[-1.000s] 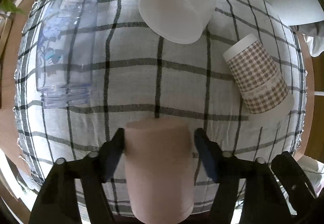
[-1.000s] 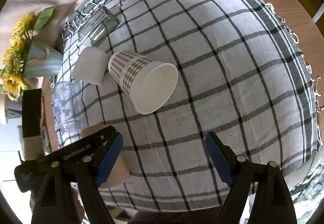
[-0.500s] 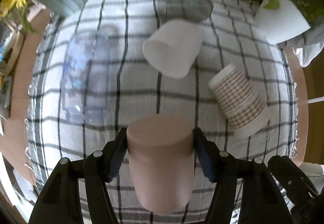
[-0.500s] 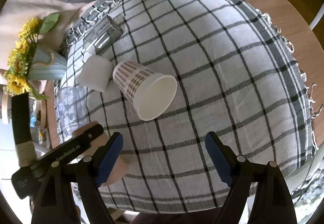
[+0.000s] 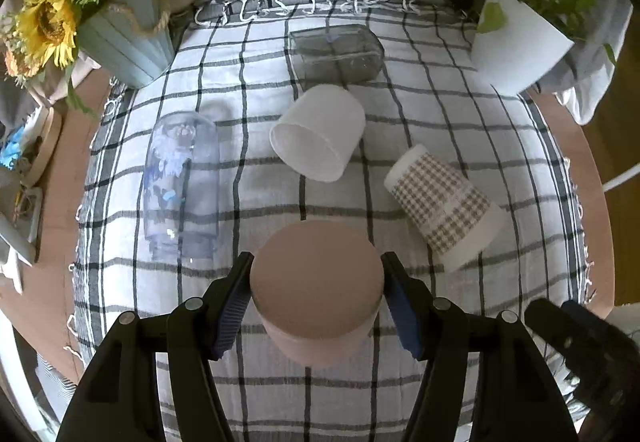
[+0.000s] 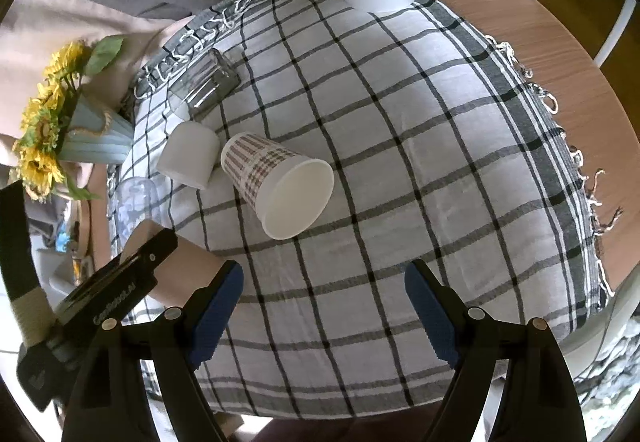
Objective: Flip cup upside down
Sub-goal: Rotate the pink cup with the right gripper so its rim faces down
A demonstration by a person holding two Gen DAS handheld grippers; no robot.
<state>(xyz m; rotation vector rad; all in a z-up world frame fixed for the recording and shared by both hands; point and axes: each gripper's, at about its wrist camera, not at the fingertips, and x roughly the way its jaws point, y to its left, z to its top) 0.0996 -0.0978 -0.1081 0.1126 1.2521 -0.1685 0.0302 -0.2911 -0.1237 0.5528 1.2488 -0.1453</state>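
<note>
My left gripper [image 5: 317,284] is shut on a pink cup [image 5: 316,290], whose flat base faces the camera, held above the near part of the checked cloth [image 5: 420,90]. The pink cup also shows in the right wrist view [image 6: 188,266], behind the left gripper's body [image 6: 116,294]. My right gripper [image 6: 322,308] is open and empty over the cloth's near edge. A checked paper cup [image 6: 276,182] lies on its side ahead of it, mouth toward the right gripper; it also shows in the left wrist view [image 5: 444,206].
A white cup [image 5: 318,138], a clear printed glass [image 5: 182,182] and a grey glass [image 5: 336,52] lie on their sides on the cloth. A sunflower vase [image 5: 120,30] stands far left, a white plant pot [image 5: 516,46] far right. Bare wooden table [image 6: 560,54] lies right.
My left gripper has lifted and tipped the pink cup so its base turns toward the camera, and the view has pulled back from the table. The right gripper has stayed open and barely moved.
</note>
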